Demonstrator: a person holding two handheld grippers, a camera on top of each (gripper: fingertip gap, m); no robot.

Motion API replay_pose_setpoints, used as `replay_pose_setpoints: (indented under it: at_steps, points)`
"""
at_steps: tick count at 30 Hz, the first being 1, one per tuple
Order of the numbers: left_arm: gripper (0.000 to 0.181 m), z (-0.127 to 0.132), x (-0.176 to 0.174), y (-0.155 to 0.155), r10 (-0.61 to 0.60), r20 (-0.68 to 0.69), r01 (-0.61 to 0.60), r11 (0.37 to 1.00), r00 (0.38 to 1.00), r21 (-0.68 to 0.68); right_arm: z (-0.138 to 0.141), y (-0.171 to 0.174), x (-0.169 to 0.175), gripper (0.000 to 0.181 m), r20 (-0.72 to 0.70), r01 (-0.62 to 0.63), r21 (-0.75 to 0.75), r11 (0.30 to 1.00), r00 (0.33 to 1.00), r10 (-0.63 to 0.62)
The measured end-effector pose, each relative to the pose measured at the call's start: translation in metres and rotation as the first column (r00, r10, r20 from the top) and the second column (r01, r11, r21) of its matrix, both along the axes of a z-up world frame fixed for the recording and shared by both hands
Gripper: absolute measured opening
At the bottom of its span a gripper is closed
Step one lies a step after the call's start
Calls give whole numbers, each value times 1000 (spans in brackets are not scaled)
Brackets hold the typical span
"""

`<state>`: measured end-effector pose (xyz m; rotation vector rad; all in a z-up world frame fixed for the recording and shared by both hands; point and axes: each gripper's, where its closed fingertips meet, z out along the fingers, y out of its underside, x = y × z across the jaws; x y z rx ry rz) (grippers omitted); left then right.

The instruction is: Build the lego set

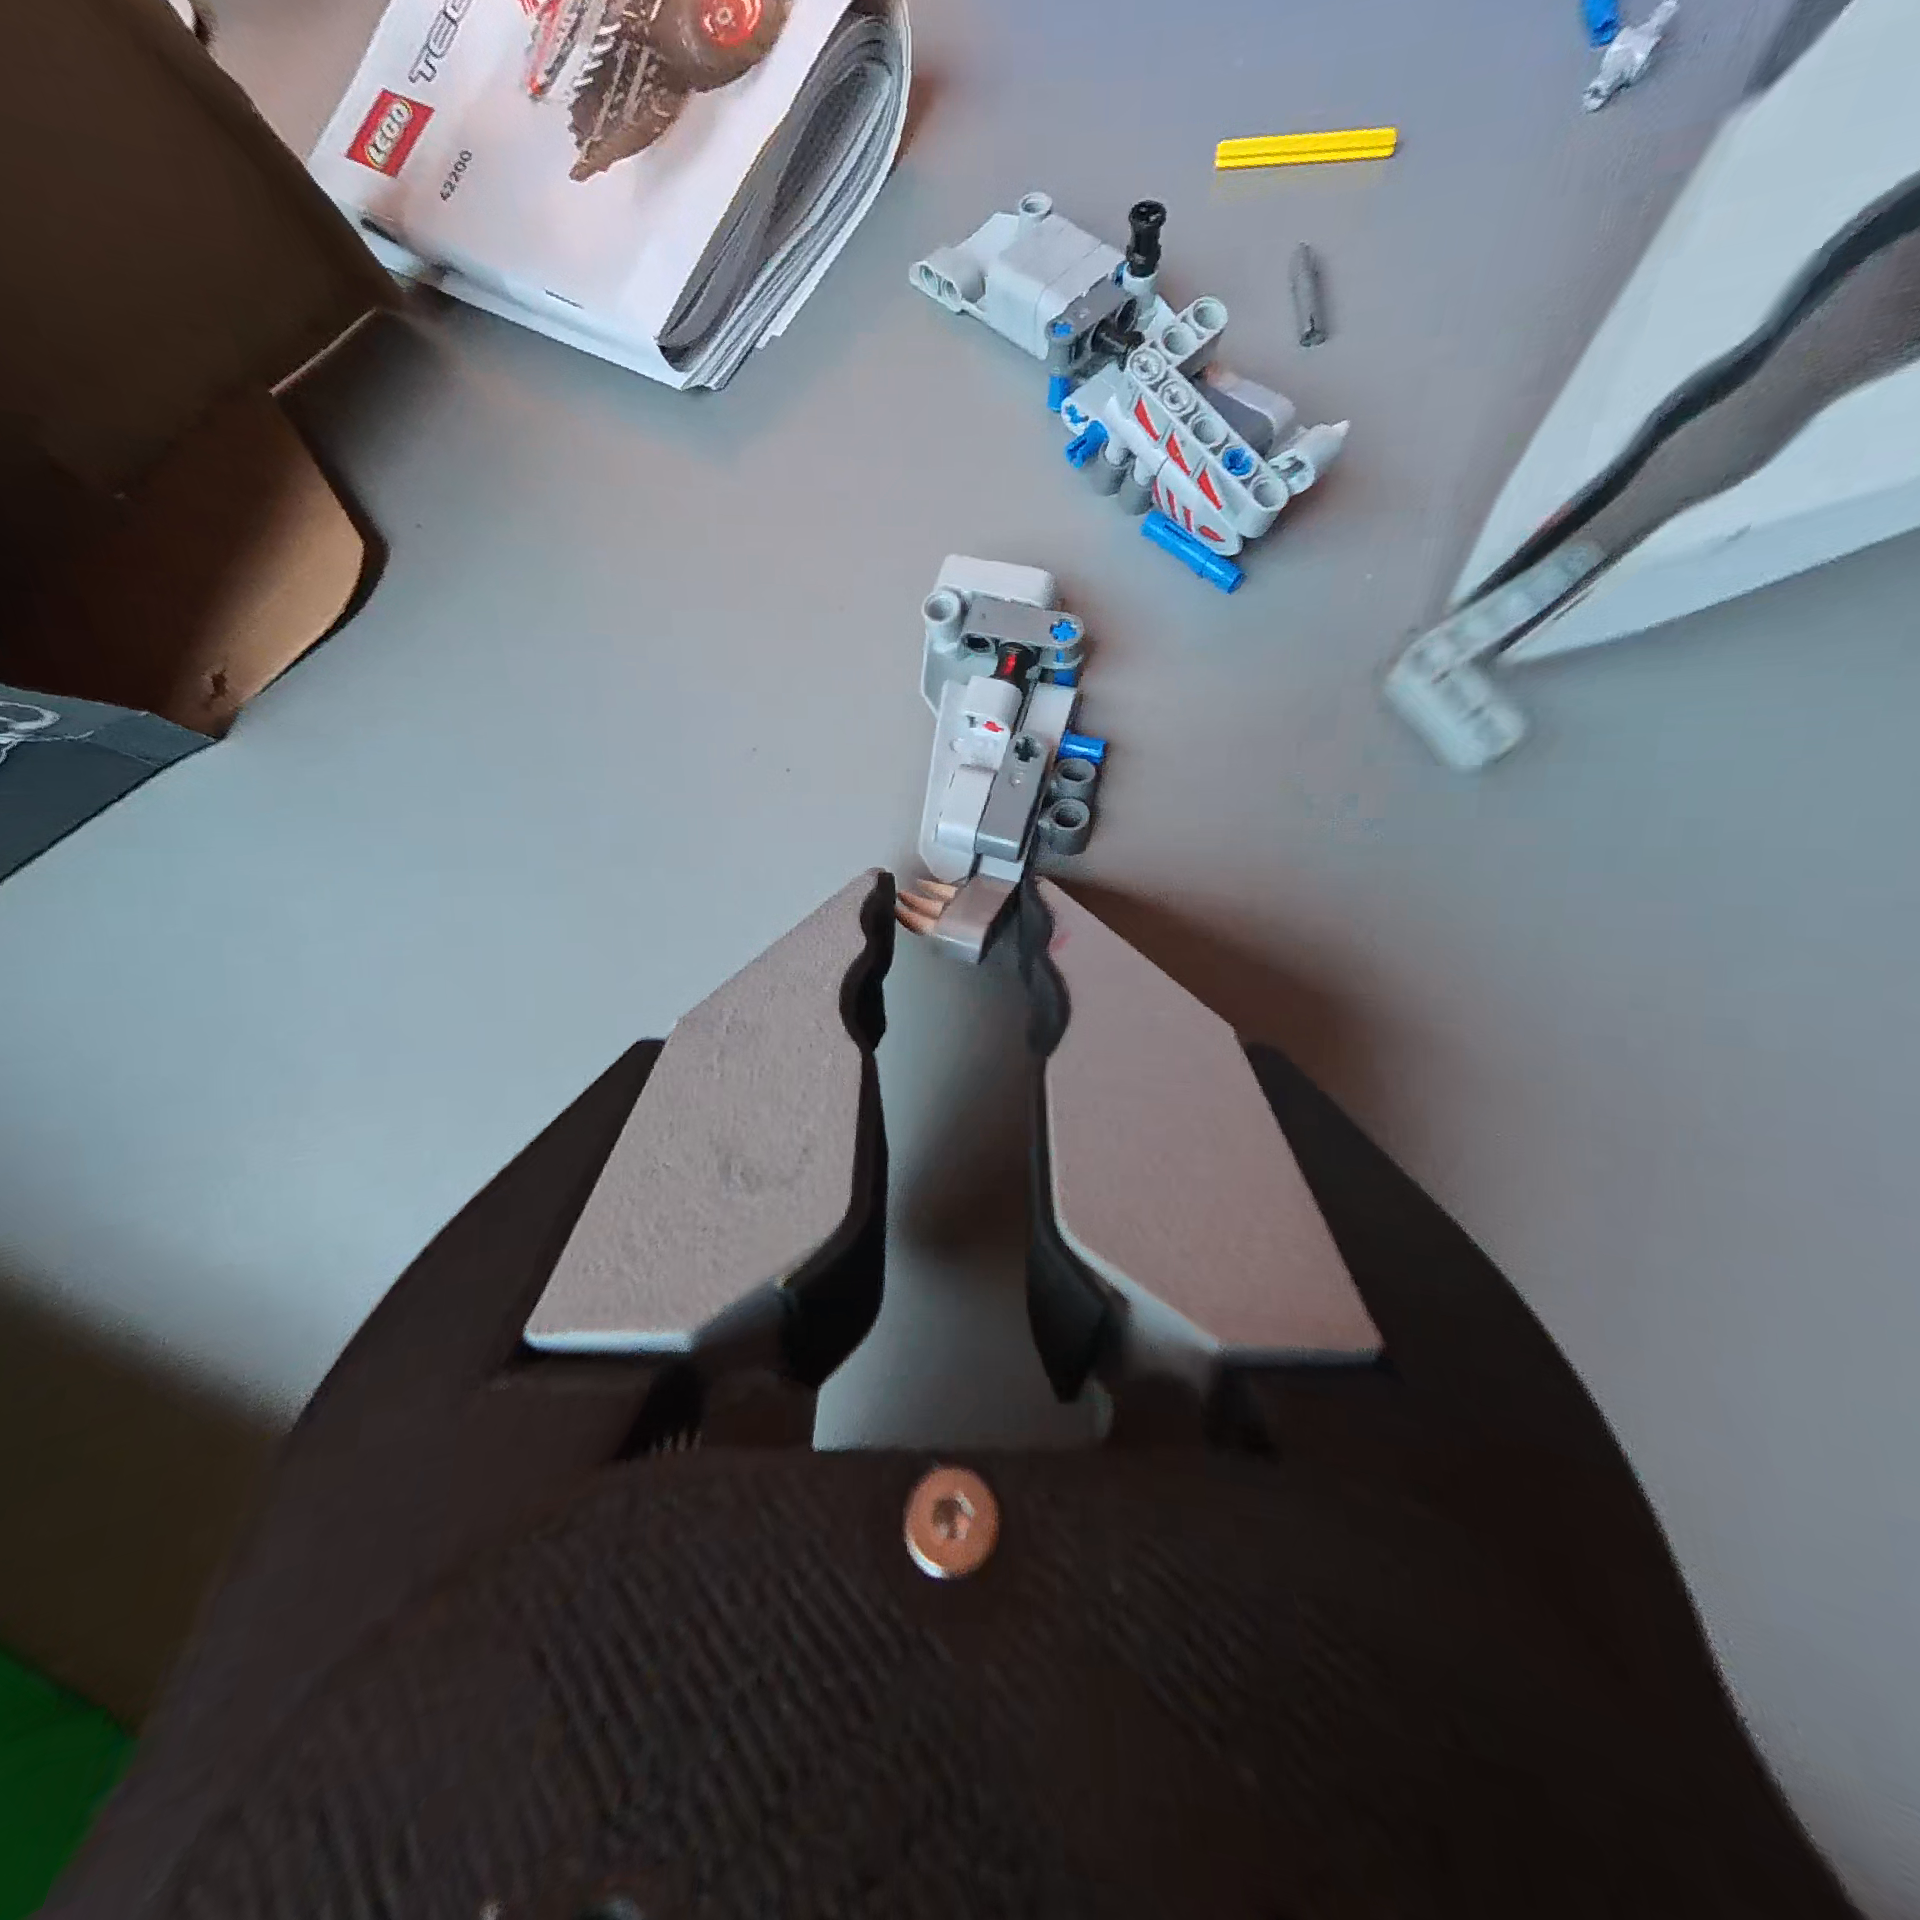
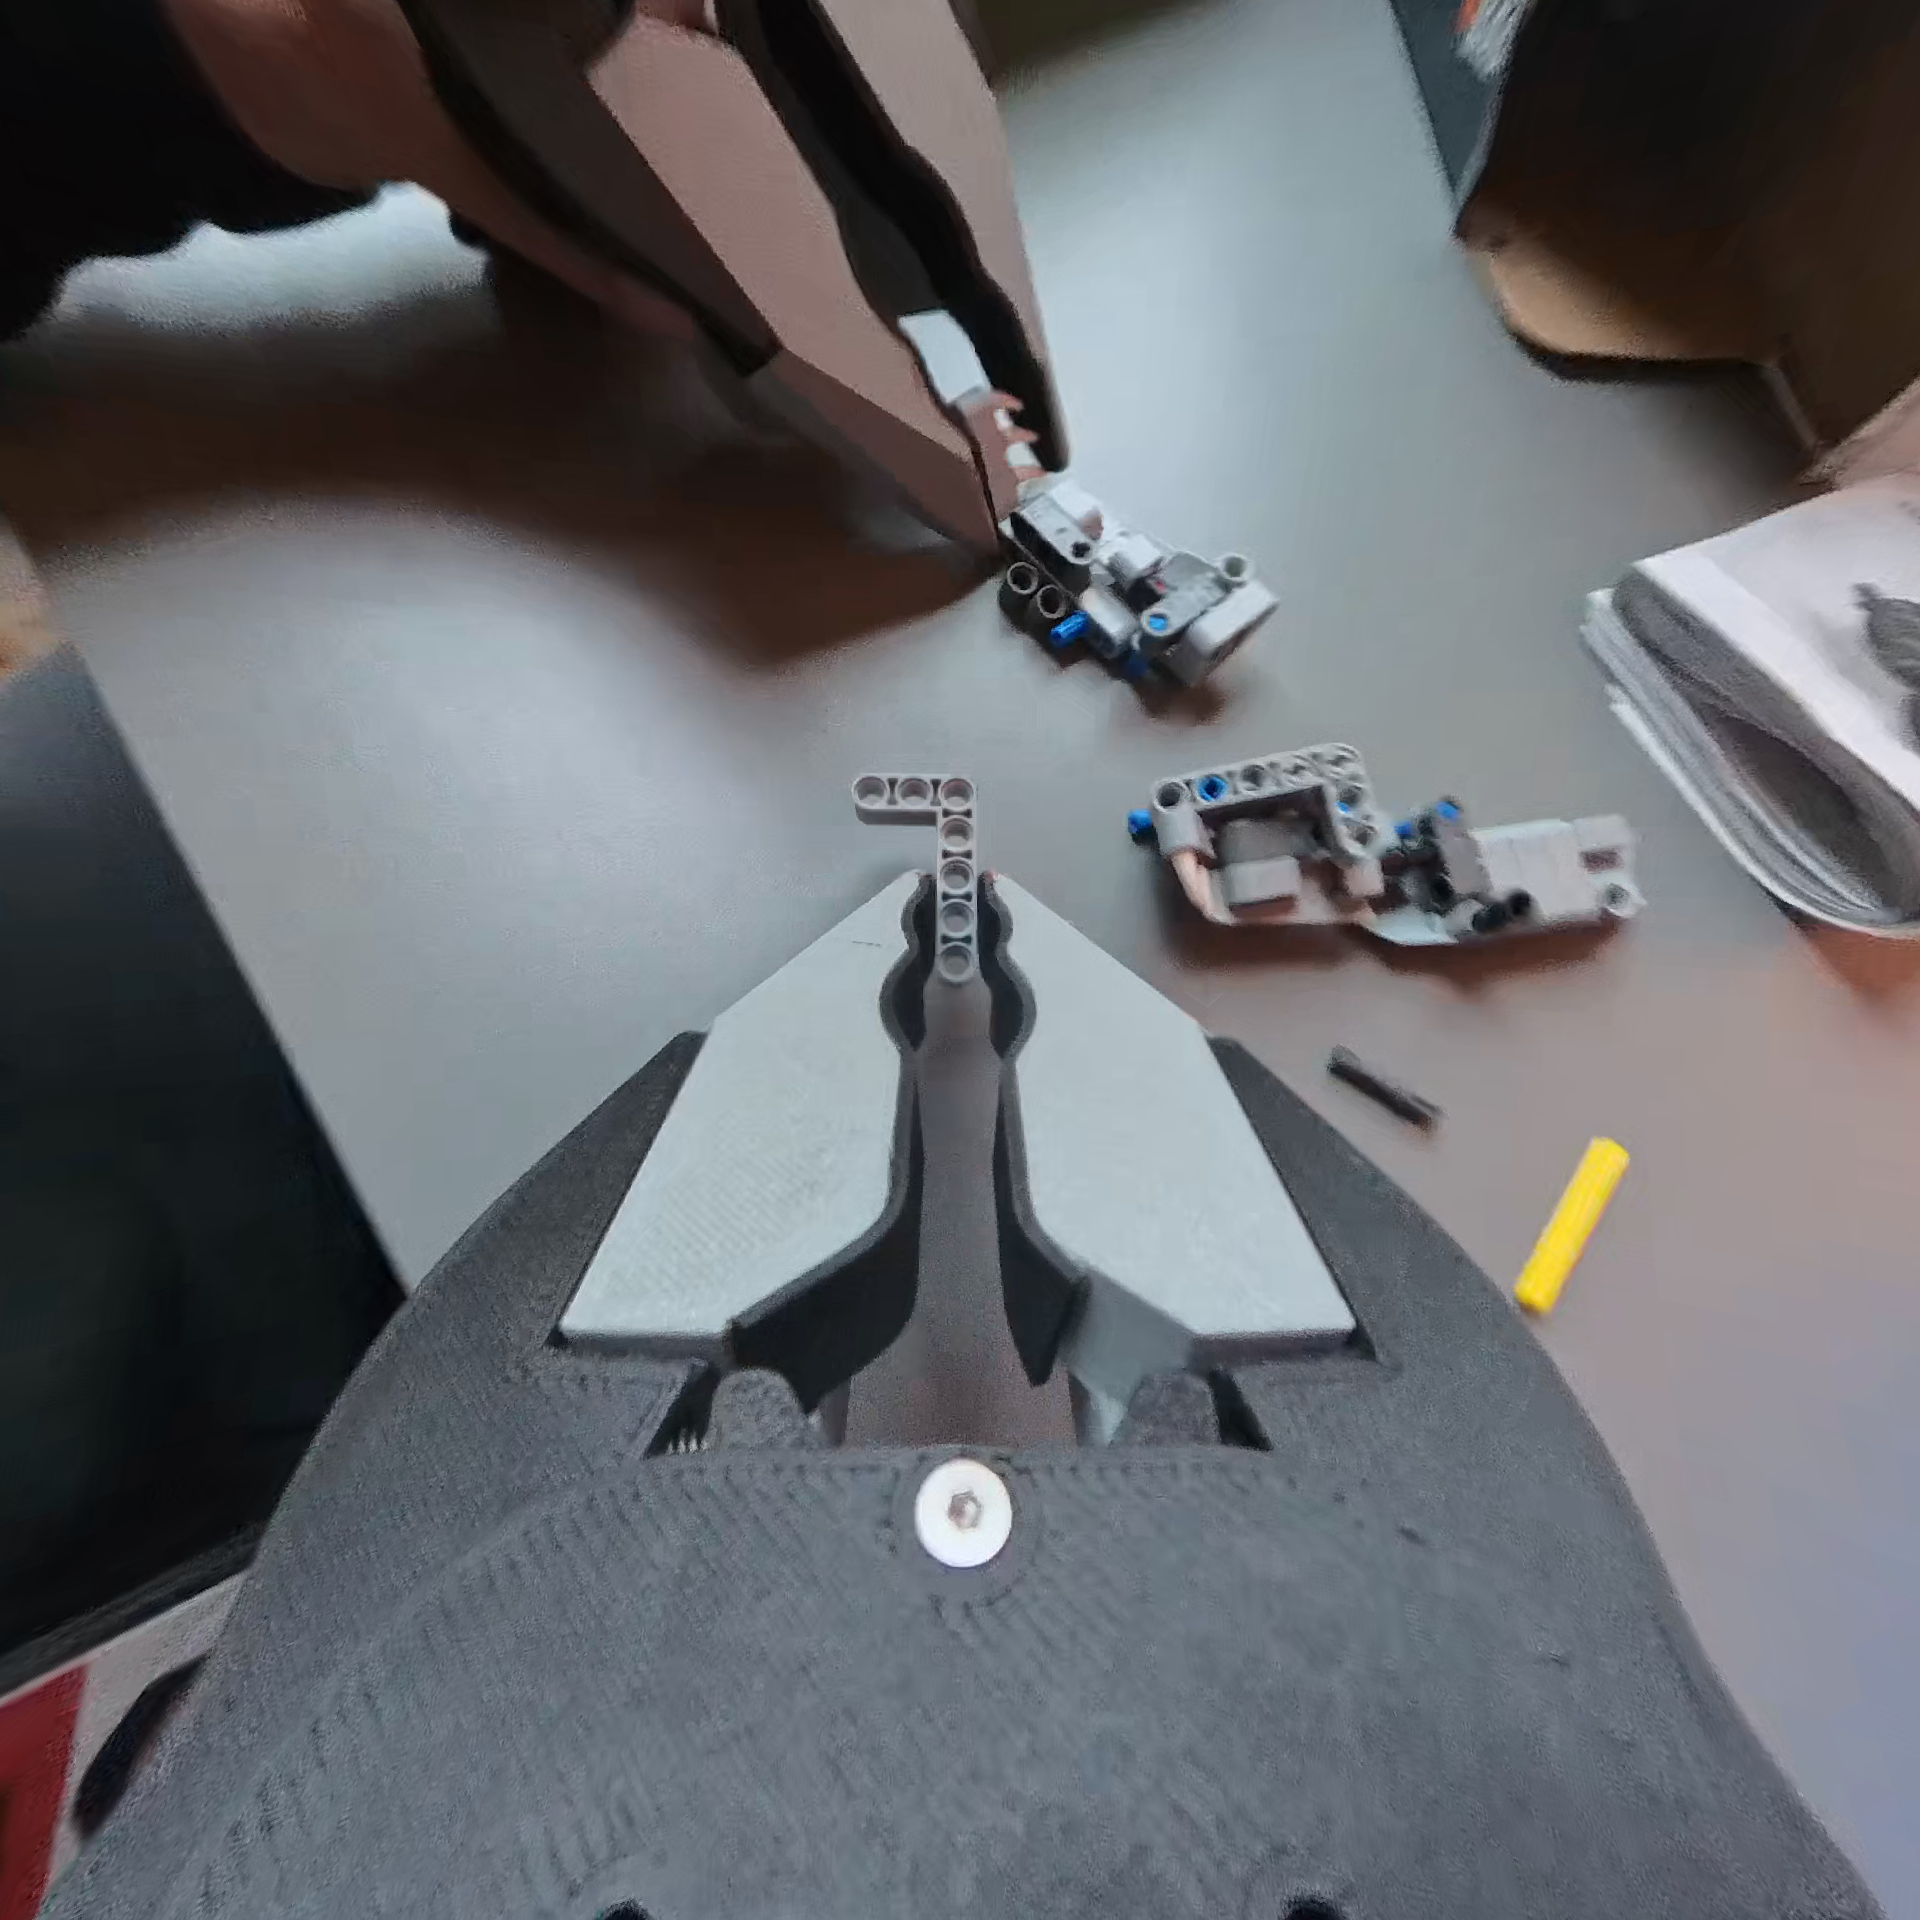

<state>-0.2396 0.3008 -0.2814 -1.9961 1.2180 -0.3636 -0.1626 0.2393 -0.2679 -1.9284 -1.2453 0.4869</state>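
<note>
Both tongs loaded, parts over the grey surface [image 2: 520, 727].
Left tongs [image 1: 956, 914] pinch the small grey sub-assembly [image 1: 1003, 727]; right tongs [image 2: 956, 894] clamp an L-shaped beam [image 2: 940, 862]. Larger assembly [image 2: 1382, 847] lies just right of that beam.

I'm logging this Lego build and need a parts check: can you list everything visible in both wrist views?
Small grey Lego sub-assembly with blue pins: 1, on the grey table, its near end between the left gripper's fingertips.
Larger grey Lego assembly with red-striped panels and blue pins: 1, mid-table, beyond the small one.
Grey L-shaped Lego beam with holes: 1, held in the right gripper.
Yellow Lego axle: 1, far table.
Short dark Lego axle: 1, beside the larger assembly.
White instruction booklet: 1, folded open, far left.
Brown cardboard box: 1, left edge.
Grey table: 1.
Left gripper: 1, black, gripping.
Right gripper: 1, black and grey, gripping.
</note>
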Motion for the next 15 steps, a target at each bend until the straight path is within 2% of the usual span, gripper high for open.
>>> replay_pose_setpoints:
  at_steps: [2, 4, 6, 8, 9, 10, 12, 13, 14, 15]
  points:
    - [20, 1, 0, 0, 0, -1, 0, 1000, 1000, 9, 37, -8, 19, 4, -85, 19, 46, 999, 996, -15]
    - [19, 1, 0, -1, 3, 8, -3, 1000, 1000, 5, 91, 3, 61, 4, -131, 117, 170, 978, 987, -95]
    - [18, 5, -1, -2, 12, 29, -13, 1000, 999, 14, 140, 33, 129, 4, -125, 279, 277, 920, 959, -253]
    - [18, 10, -2, -1, 29, 65, -30, 999, 997, 22, 169, 67, 205, 4, -107, 432, 298, 851, 901, -420]
    - [18, 13, -3, 0, 40, 85, -43, 999, 996, 28, 171, 82, 238, 5, -79, 484, 280, 829, 873, -482]
    - [18, 16, -5, 2, 54, 103, -58, 998, 993, 35, 161, 93, 261, 5, -27, 503, 226, 834, 859, -511]
    - [17, 19, -4, 0, 59, 139, -63, 998, 989, 25, 119, 106, 289, 24, 109, 514, 79, 854, 847, -520]
    - [18, 19, -4, 0, 62, 147, -65, 998, 987, 13, 96, 106, 299, 25, 188, 523, 7, 853, 837, -514]
    - [17, 19, -4, 0, 72, 146, -74, 997, 987, 8, 83, 106, 309, 27, 233, 537, -22, 843, 823, -518]
    - [17, 19, -4, 0, 76, 145, -78, 997, 986, 4, 82, 109, 316, 29, 216, 558, 1, 830, 810, -545]
